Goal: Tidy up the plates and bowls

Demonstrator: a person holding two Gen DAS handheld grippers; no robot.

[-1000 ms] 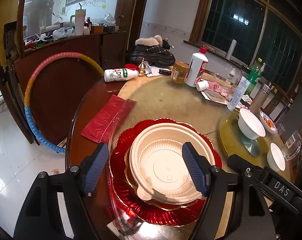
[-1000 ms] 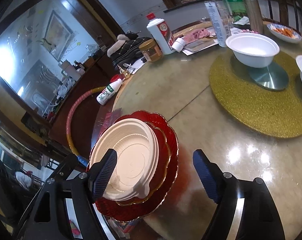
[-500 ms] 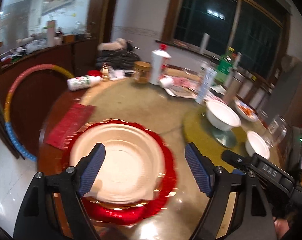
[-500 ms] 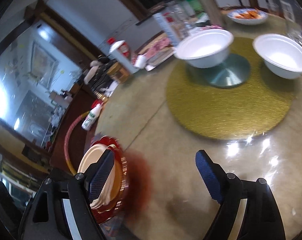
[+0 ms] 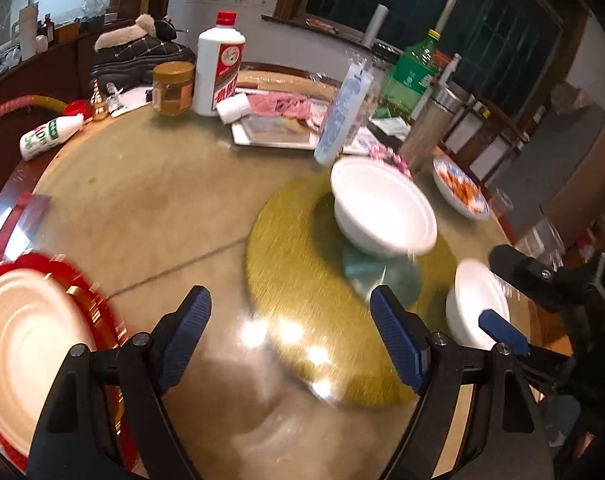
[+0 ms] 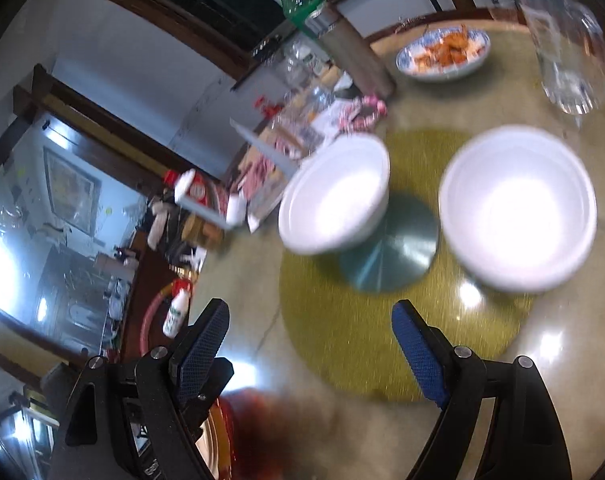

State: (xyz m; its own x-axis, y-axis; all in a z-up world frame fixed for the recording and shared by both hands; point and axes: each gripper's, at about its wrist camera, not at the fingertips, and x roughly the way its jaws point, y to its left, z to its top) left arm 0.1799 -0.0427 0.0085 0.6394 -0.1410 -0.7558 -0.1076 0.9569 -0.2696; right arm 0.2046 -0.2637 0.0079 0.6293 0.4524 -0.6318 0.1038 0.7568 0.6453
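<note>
Blue-padded jaws of the left tool stand wide apart, having just opened further, with nothing between them, over the glossy table. Lower left of that frame sits the cream plate on red plates. Right tool likewise gapes, empty. Two white bowls rest on the gold mat, centre and right.

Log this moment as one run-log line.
left gripper: open, empty | right gripper: open, empty | two white bowls: on gold mat, untouched
</note>
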